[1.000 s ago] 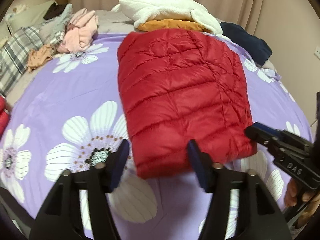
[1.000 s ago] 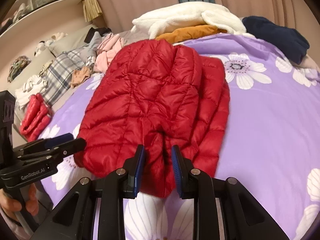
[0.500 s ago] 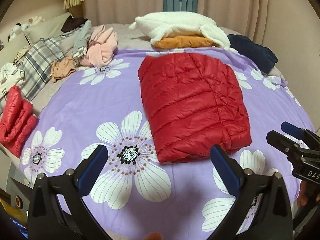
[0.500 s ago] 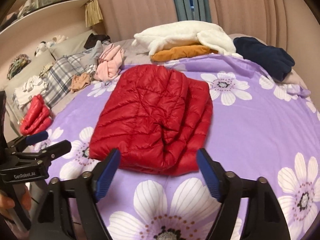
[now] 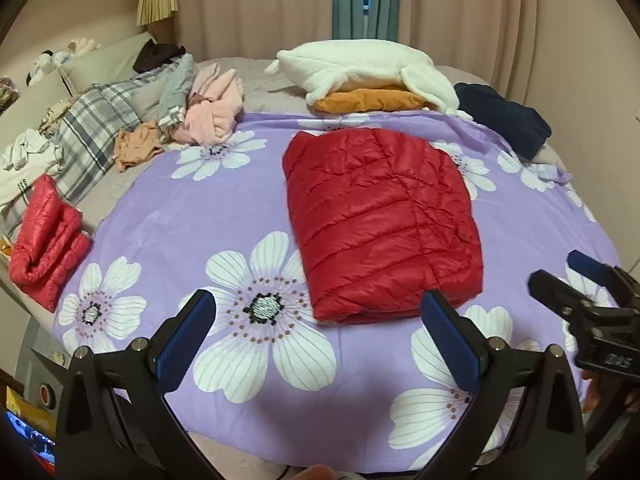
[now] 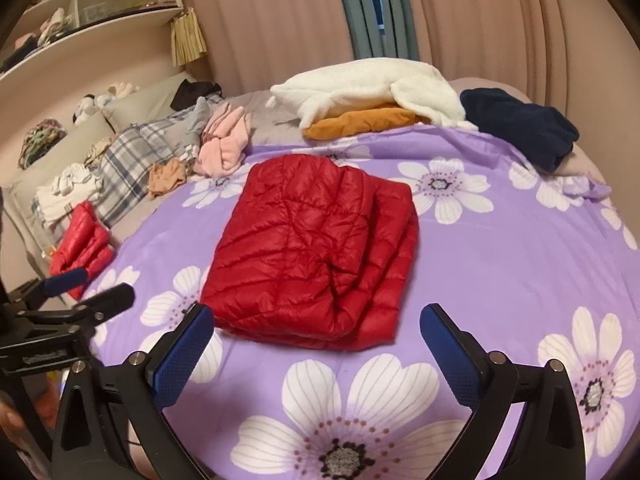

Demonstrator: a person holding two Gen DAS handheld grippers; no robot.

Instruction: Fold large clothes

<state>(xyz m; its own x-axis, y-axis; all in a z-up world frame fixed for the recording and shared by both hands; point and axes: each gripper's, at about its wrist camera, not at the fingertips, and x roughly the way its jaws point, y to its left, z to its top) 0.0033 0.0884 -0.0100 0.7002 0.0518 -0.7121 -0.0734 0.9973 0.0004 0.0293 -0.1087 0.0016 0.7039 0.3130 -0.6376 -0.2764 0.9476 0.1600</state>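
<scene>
A red quilted down jacket (image 5: 380, 220) lies folded into a thick rectangle in the middle of the purple flowered bedsheet (image 5: 180, 208). My left gripper (image 5: 318, 308) hovers open above the jacket's near edge, with nothing between its blue pads. In the right wrist view the same jacket (image 6: 312, 248) shows its stacked layers on the right side. My right gripper (image 6: 318, 316) hangs above its near edge; its jaws are opening and hold nothing. Each gripper appears in the other's view: the right gripper (image 5: 568, 276) at the right edge, the left gripper (image 6: 92, 288) at the left edge.
A second folded red jacket (image 5: 44, 240) lies at the bed's left edge. At the back sit a white fleece on an orange garment (image 5: 360, 68), a navy garment (image 5: 504, 124), pink clothes (image 5: 212, 112) and a plaid pillow (image 5: 88, 128). Curtains hang behind; shelves (image 6: 80, 20) stand upper left.
Both grippers opened wide, let go of the jacket's near edge, and pulled up and back from it. The jacket stays flat on the sheet.
</scene>
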